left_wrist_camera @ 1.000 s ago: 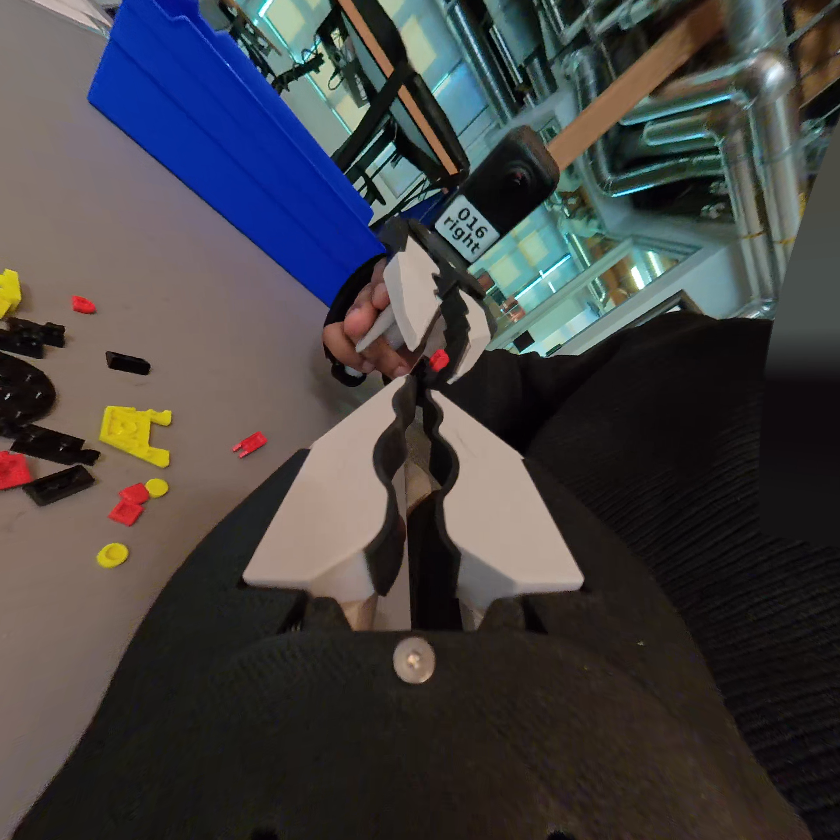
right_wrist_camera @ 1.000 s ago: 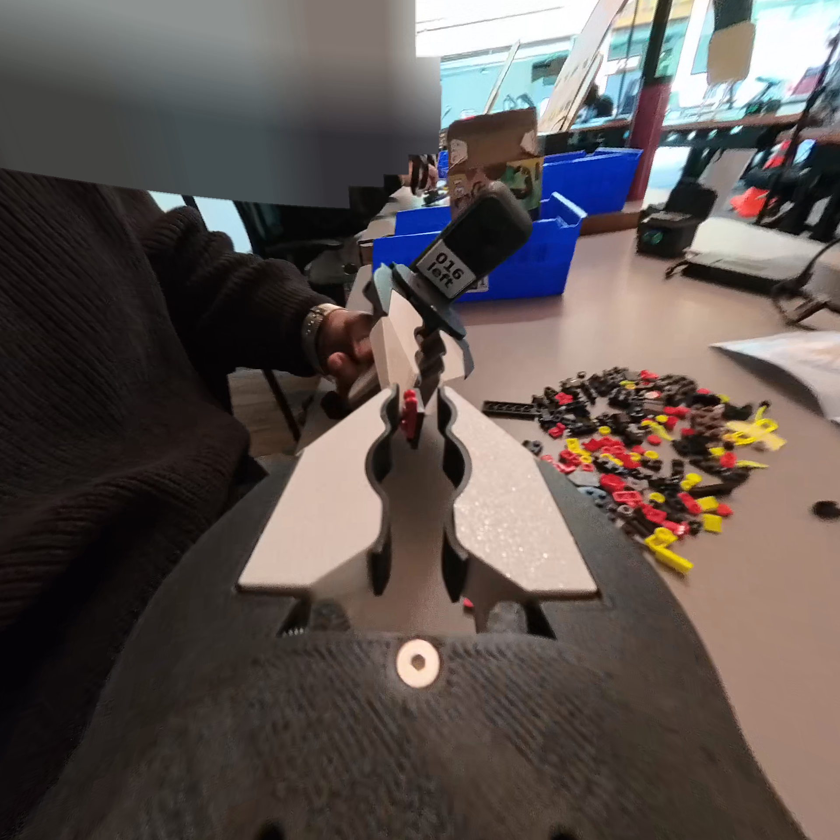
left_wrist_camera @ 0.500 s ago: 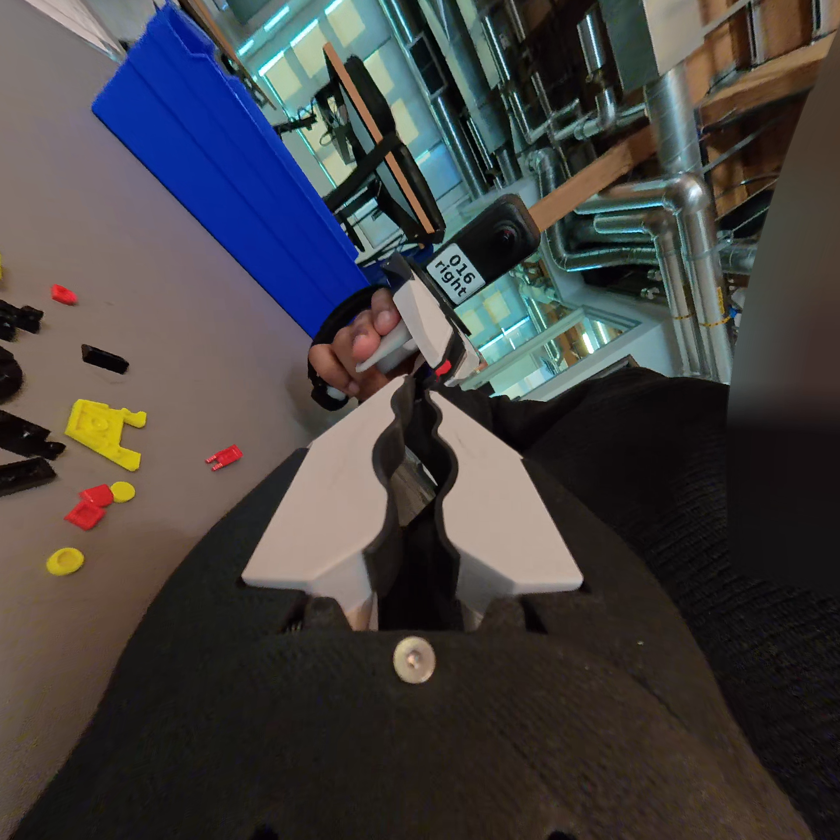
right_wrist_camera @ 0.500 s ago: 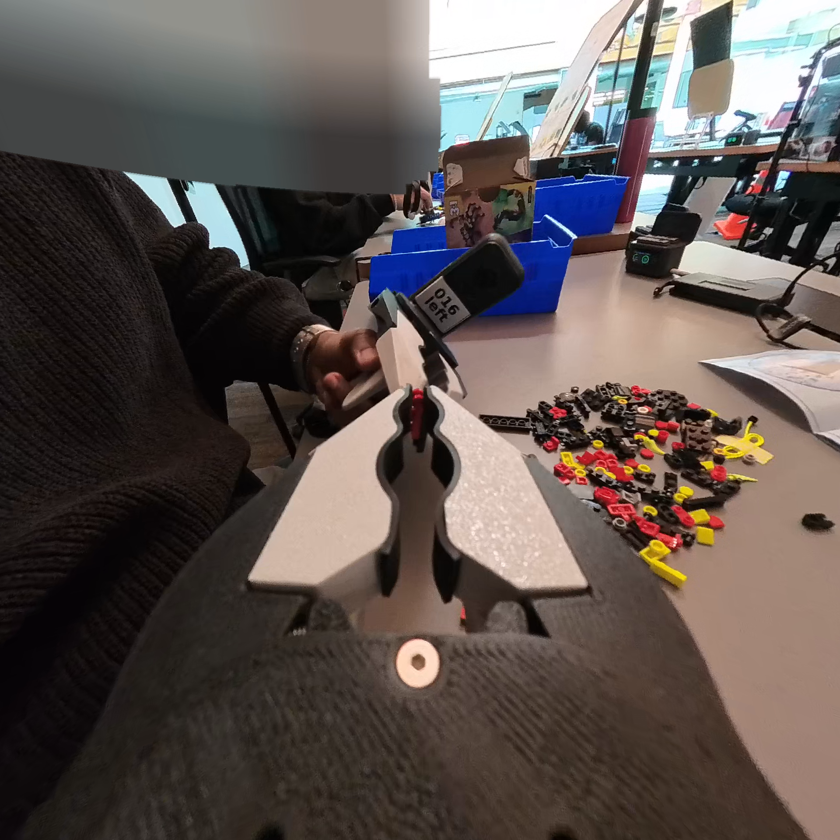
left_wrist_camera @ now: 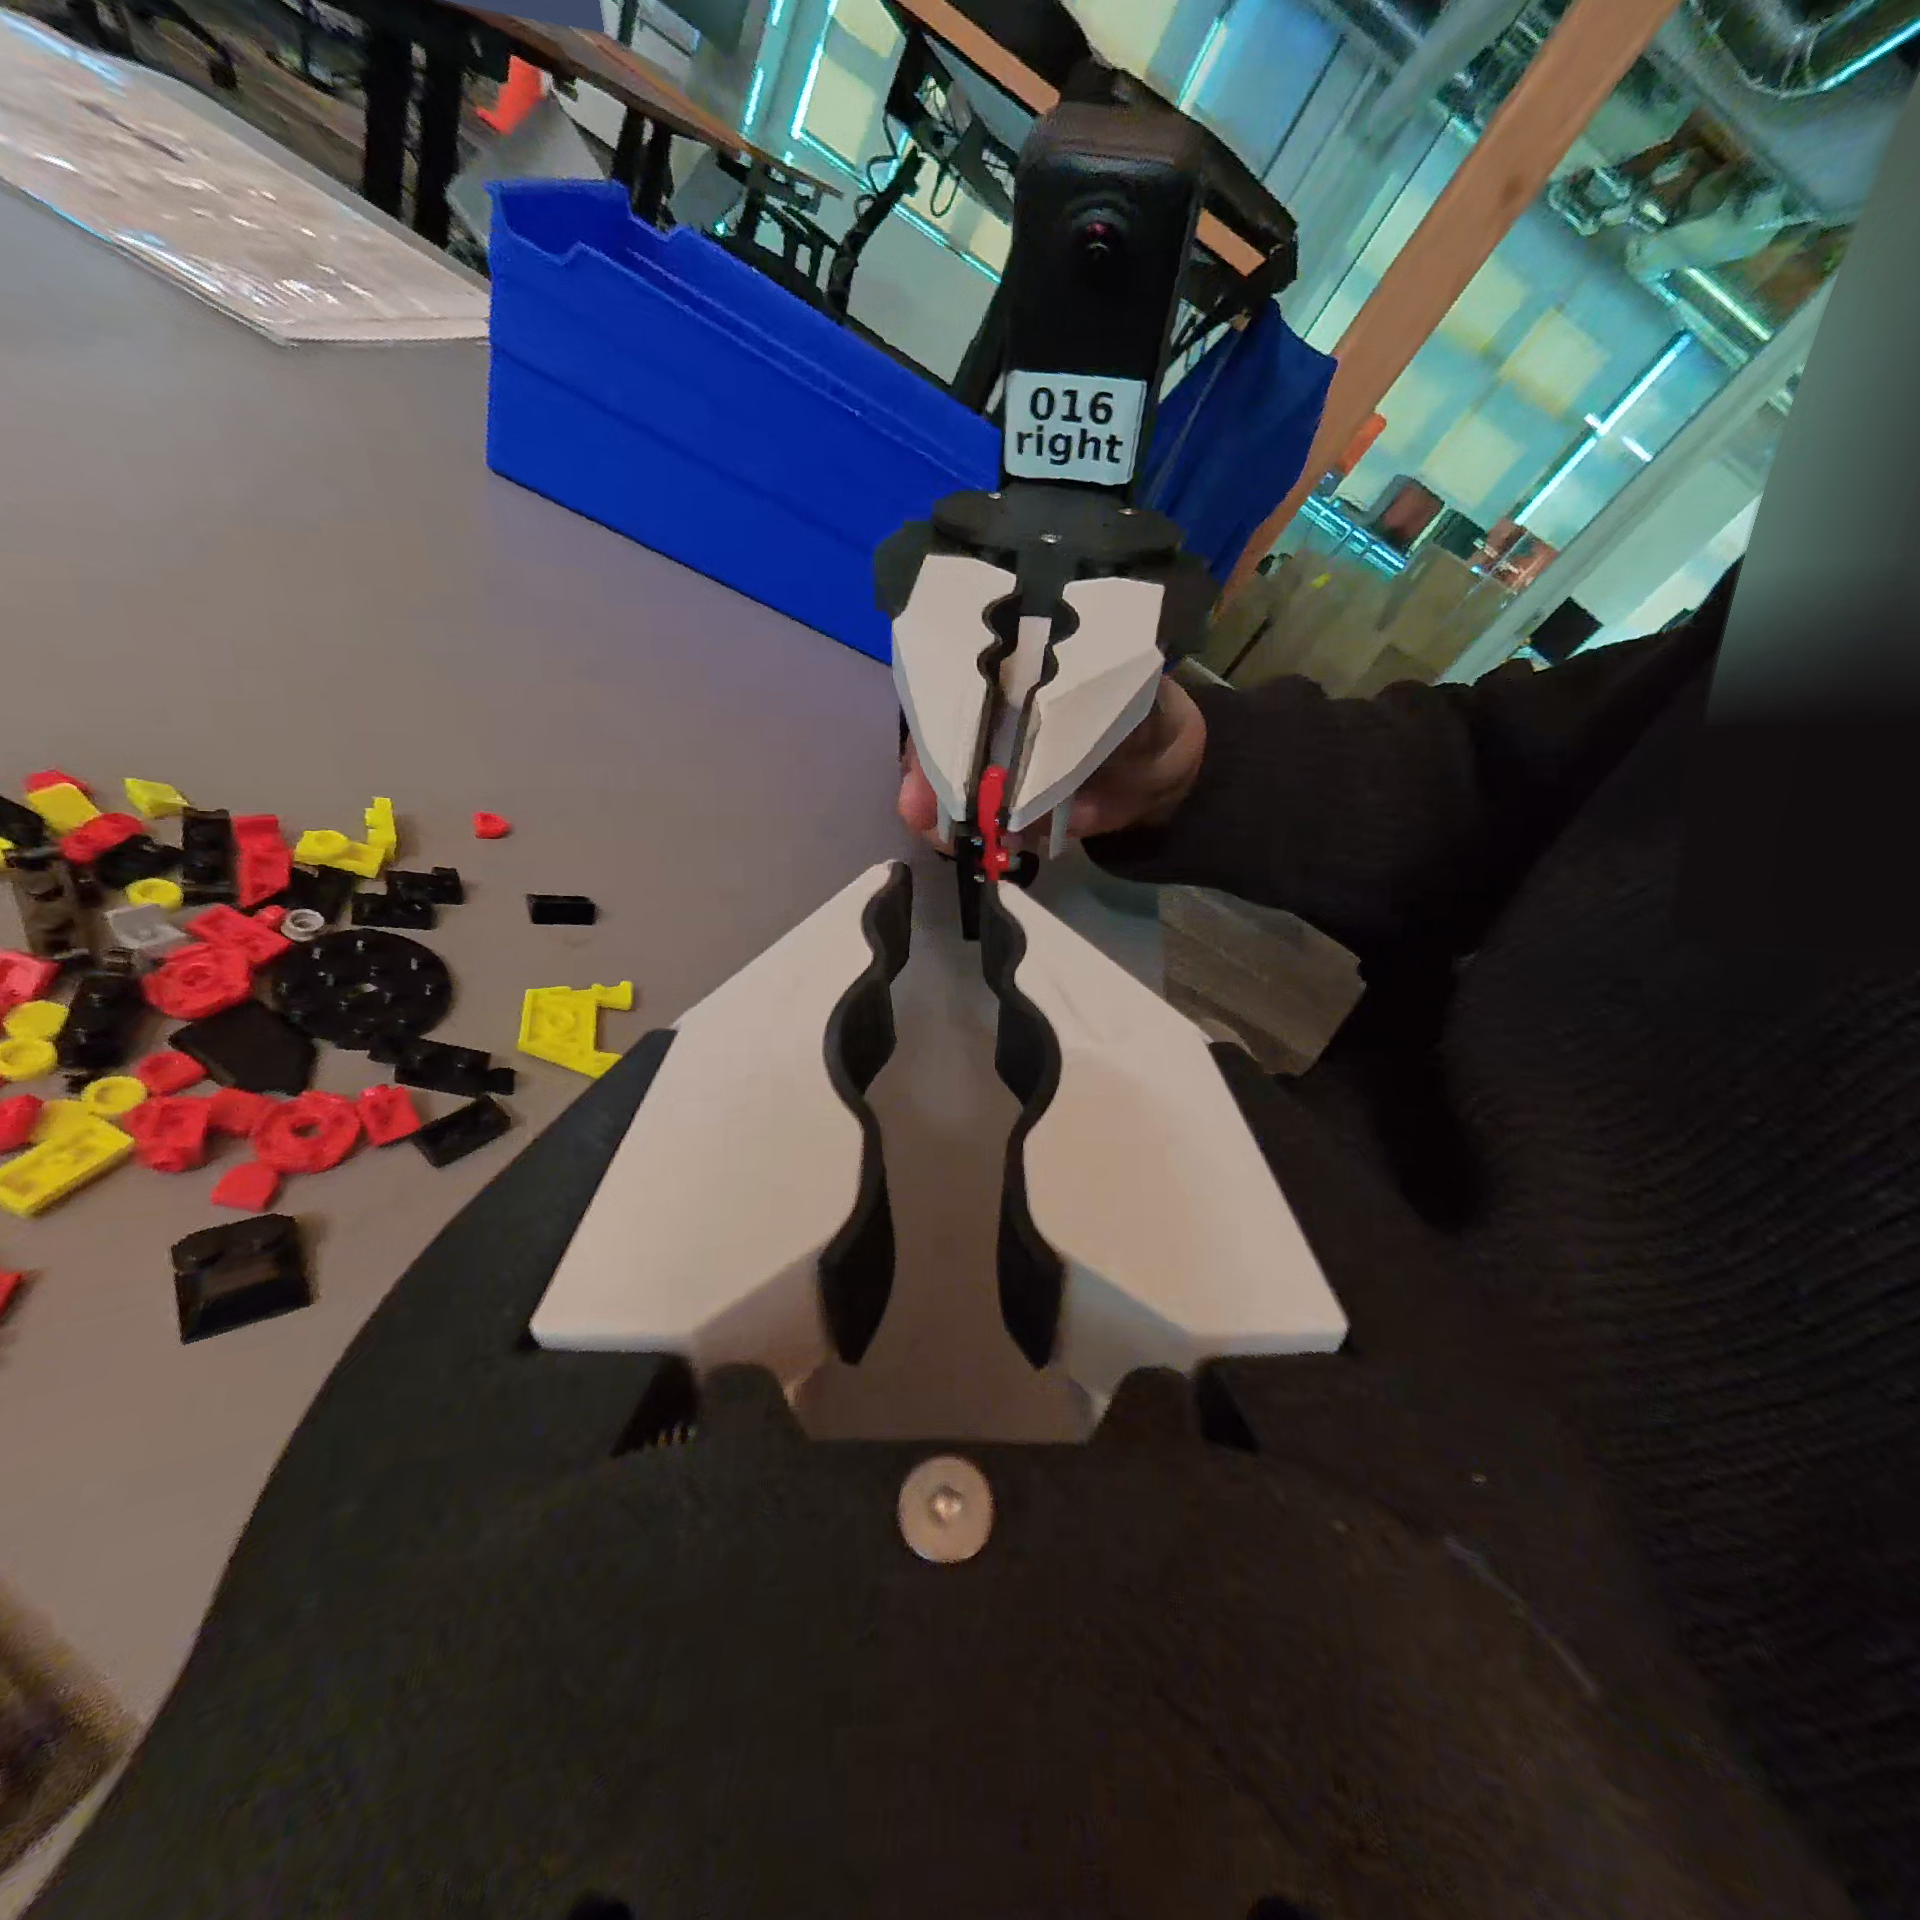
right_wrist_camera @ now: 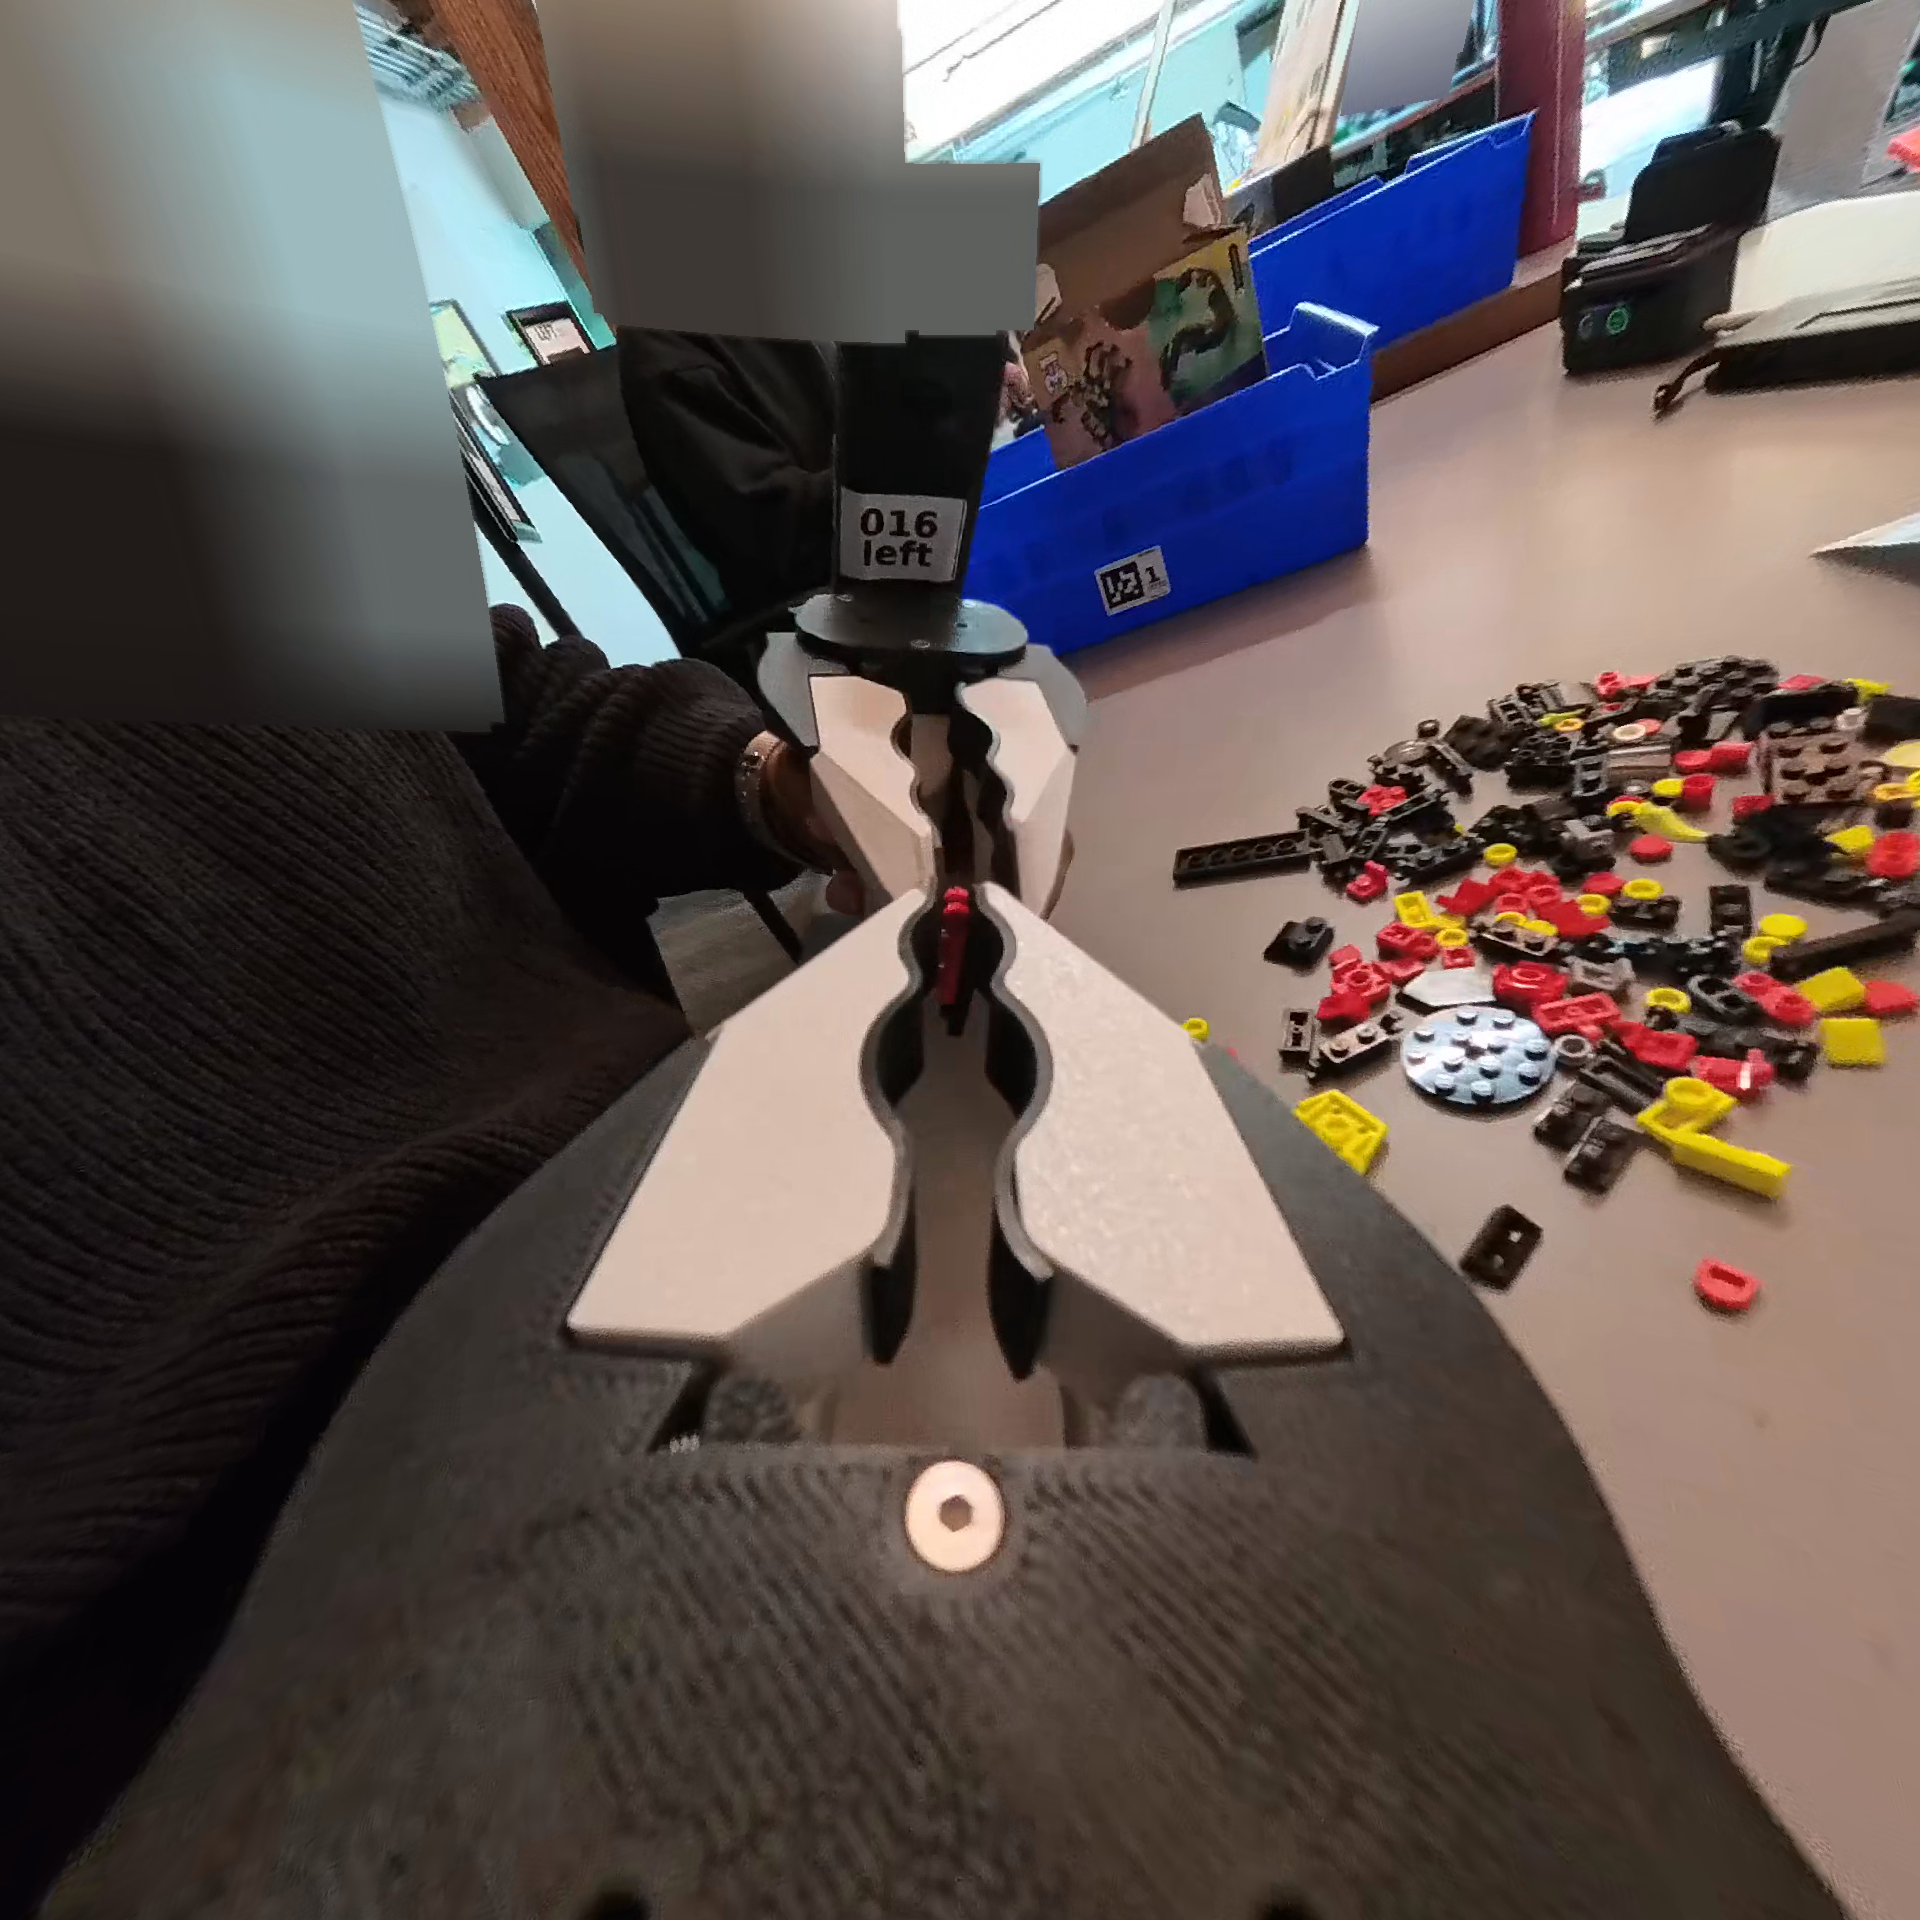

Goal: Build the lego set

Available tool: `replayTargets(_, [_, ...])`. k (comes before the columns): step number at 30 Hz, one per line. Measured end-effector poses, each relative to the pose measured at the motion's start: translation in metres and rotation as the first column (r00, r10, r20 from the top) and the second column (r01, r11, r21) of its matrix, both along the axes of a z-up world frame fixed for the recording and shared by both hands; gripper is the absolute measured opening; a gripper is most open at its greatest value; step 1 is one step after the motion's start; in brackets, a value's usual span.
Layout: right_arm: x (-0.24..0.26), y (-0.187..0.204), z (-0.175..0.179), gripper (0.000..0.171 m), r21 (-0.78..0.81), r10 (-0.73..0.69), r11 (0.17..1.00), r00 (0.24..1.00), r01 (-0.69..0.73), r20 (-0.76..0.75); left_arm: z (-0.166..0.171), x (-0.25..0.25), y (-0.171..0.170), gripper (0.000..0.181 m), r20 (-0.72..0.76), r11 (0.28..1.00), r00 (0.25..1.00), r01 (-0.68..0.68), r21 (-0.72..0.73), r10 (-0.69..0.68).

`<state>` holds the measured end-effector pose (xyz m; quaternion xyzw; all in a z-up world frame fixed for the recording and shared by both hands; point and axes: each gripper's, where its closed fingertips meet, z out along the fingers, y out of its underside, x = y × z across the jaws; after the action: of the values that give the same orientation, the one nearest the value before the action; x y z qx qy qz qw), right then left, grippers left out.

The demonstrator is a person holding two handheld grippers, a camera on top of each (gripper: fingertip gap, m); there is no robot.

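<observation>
My right gripper (right_wrist_camera: pixel 951 906) is shut on a small red piece (right_wrist_camera: pixel 951 961) with a thin black piece joined to it, held in the air above the table's near edge. In the left wrist view the right gripper (left_wrist_camera: pixel 987 831) faces me, and the red piece (left_wrist_camera: pixel 990 816) and the black piece (left_wrist_camera: pixel 971 894) stick out of its tips. My left gripper (left_wrist_camera: pixel 948 899) is open, its tips on either side of the black piece's lower end. It faces the right gripper tip to tip (right_wrist_camera: pixel 954 831). A pile of red, yellow and black Lego pieces (left_wrist_camera: pixel 208 997) (right_wrist_camera: pixel 1621 935) lies on the table.
A blue bin (left_wrist_camera: pixel 707 416) stands at the back; another blue bin (right_wrist_camera: pixel 1195 499) holds a cardboard box (right_wrist_camera: pixel 1143 312). A paper sheet (left_wrist_camera: pixel 208 208) lies far left. A person's black sleeve (left_wrist_camera: pixel 1351 790) and body fill the near side. A grey round plate (right_wrist_camera: pixel 1475 1049) lies in the pile. Only a small space, under 4 cm, lies between the two pairs of fingers.
Both grippers have swung round so they face each other squarely. My left gripper's jaws have opened wider. The right gripper still holds the red piece.
</observation>
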<state>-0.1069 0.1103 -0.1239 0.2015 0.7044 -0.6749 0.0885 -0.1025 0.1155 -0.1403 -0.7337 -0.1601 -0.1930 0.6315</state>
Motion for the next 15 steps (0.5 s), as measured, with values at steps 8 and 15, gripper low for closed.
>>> replayTargets(8, [0.0021, -0.0012, -0.0003, 0.002, -0.014, 0.016, 1.000, 1.000, -0.016, 0.023, -0.0011, 0.0051, 0.0012, 0.006, 0.112, 0.999, 0.992, 0.049, 0.020, -0.051])
replayTargets(15, [0.0022, -0.0017, 0.0004, 0.002, -0.021, 0.017, 1.000, 0.999, -0.017, 0.029, -0.0011, 0.0091, 0.0018, 0.009, 0.110, 0.997, 0.991, 0.069, 0.020, -0.071])
